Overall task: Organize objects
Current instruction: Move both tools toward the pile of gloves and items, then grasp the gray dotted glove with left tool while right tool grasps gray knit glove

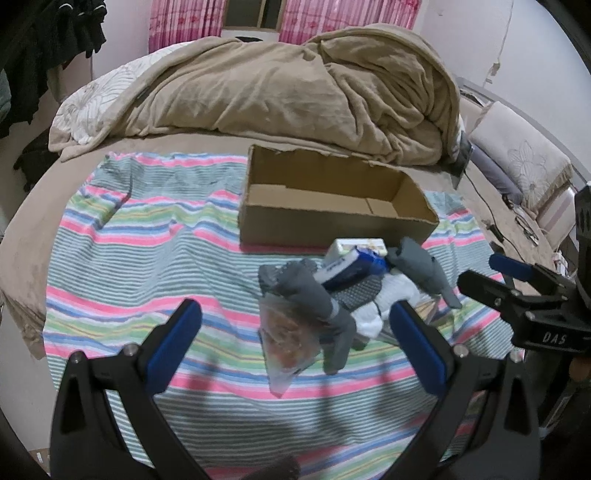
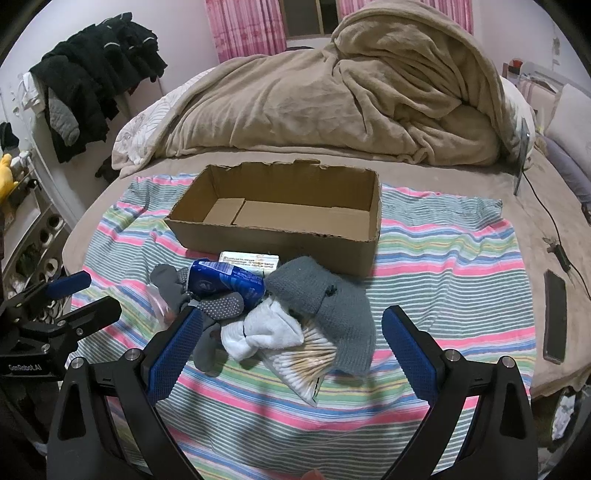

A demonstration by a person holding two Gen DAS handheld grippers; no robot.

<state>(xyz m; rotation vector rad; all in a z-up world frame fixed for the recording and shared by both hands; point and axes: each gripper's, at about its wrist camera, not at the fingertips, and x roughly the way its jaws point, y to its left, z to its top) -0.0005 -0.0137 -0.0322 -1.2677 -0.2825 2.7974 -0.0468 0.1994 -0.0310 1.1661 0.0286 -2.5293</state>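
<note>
The cardboard box (image 2: 280, 218) stands open and empty at 12 o'clock of the clutter, evidently set there to receive it. The pile lies just before the box's near wall: a blue packet (image 2: 229, 284) on top, a flat white carton (image 2: 251, 260) touching the box side, grey socks (image 2: 325, 299), a white sock (image 2: 266, 332), a bag of cotton swabs (image 2: 310, 362) partly under the socks, and a clear plastic bag (image 1: 286, 339) at the pile's 9 o'clock edge. Heaped loosely, nothing is sorted yet. The left hand-held gripper (image 1: 295, 332) hovers above the plastic bag with its jaws wide apart, holding nothing. The right hand-held gripper (image 2: 291, 343) is likewise spread wide and empty, straddling the white sock and swabs. Both look poised for a first pick. The work surface is a bed covered with a striped towel (image 2: 443, 258); a rumpled tan blanket (image 2: 332, 103) lies at 12 o'clock, pink curtains (image 2: 243, 29) beyond, dark clothes (image 2: 96, 74) hanging at 10 o'clock, a phone (image 2: 556, 314) at 3 o'clock.
</note>
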